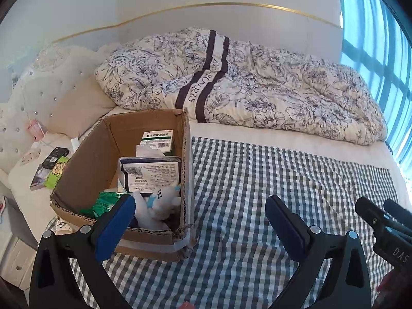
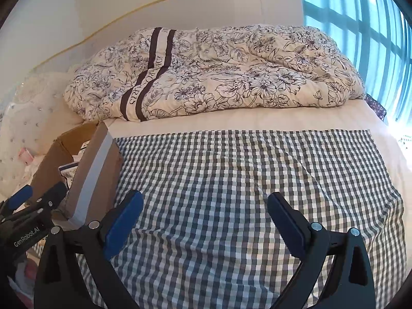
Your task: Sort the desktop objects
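A brown cardboard box [image 1: 85, 159] stands on the left of the checked cloth [image 1: 270, 193]. Inside it lie a white plush toy [image 1: 157, 206], a dark pouch [image 1: 152, 172], a green-and-white medicine box [image 1: 158, 140] and a green packet [image 1: 105, 203]. My left gripper [image 1: 200, 216] hangs open and empty over the box's near right corner. In the right wrist view my right gripper [image 2: 204, 213] is open and empty above the bare checked cloth [image 2: 244, 175], with the box [image 2: 95, 167] to its left. The left gripper [image 2: 33, 198] shows there at the left edge.
A folded floral quilt [image 1: 257, 85] lies across the back of the bed. A tufted white headboard [image 1: 51, 97] and a side surface with small boxes [image 1: 51, 164] sit left of the box. Blue curtains [image 2: 360, 25] hang at the right. The right gripper's body [image 1: 386, 221] intrudes at the right.
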Demonstrator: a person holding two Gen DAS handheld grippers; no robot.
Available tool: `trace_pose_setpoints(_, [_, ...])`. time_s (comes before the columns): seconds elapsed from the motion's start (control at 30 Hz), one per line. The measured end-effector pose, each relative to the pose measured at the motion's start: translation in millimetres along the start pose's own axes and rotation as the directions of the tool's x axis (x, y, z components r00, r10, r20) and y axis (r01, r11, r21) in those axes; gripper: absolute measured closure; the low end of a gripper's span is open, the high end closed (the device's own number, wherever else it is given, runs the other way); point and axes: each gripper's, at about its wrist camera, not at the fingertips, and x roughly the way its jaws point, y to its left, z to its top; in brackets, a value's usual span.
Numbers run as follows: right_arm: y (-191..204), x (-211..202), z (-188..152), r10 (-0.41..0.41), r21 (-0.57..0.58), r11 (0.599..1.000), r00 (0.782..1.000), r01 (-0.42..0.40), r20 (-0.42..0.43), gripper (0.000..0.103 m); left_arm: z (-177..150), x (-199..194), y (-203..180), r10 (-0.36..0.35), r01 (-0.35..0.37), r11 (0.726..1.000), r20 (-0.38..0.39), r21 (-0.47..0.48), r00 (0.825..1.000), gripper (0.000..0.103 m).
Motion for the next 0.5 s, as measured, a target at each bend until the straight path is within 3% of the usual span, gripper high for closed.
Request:
trace_pose_setpoints(0.33, [15.5, 1.7, -2.2, 0.014, -0.041, 0.999, 1.000, -0.014, -0.010, 0.005, -1.8, 3.0, 9.8, 0.013, -0.014, 1.000, -0.018, -0.025, 1.000, 0.000])
trace_pose_setpoints(0.5, [21.4, 4.3, -4.1, 0.008, -0.055, 0.998, 1.000, -0.009, -0.019, 0.005, -2.2, 3.1, 13.0, -0.032, 0.032, 0.998, -0.018, -0.049, 0.999, 0.000])
